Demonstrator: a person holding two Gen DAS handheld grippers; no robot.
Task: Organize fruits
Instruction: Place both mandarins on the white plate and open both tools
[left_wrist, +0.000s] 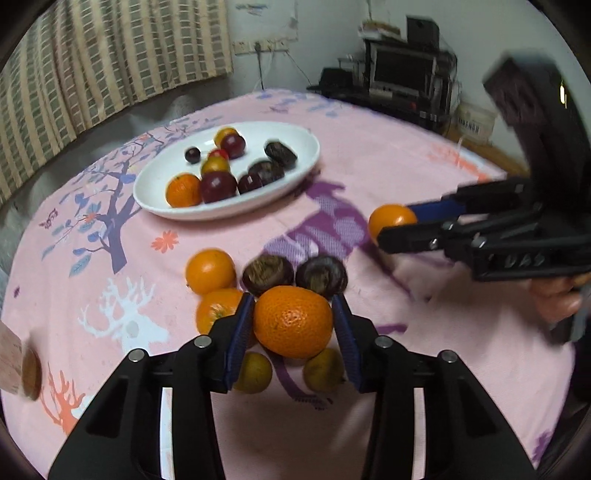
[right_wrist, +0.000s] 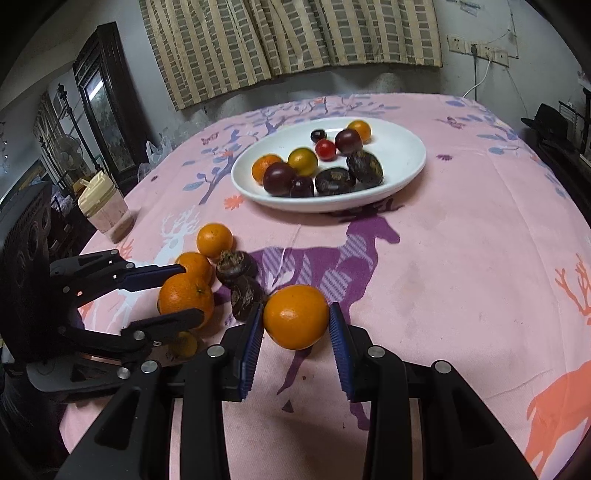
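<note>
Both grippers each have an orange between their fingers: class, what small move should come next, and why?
Probably carry the right gripper and its orange toward the white plate. The orange already sits between its fingers, fruit is collected on the plate, and the cloth between looks free of fruit.

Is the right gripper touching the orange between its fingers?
Cannot tell. In the right wrist view the right gripper brackets the orange; its right finger shows a slight gap, the left looks close.
</note>
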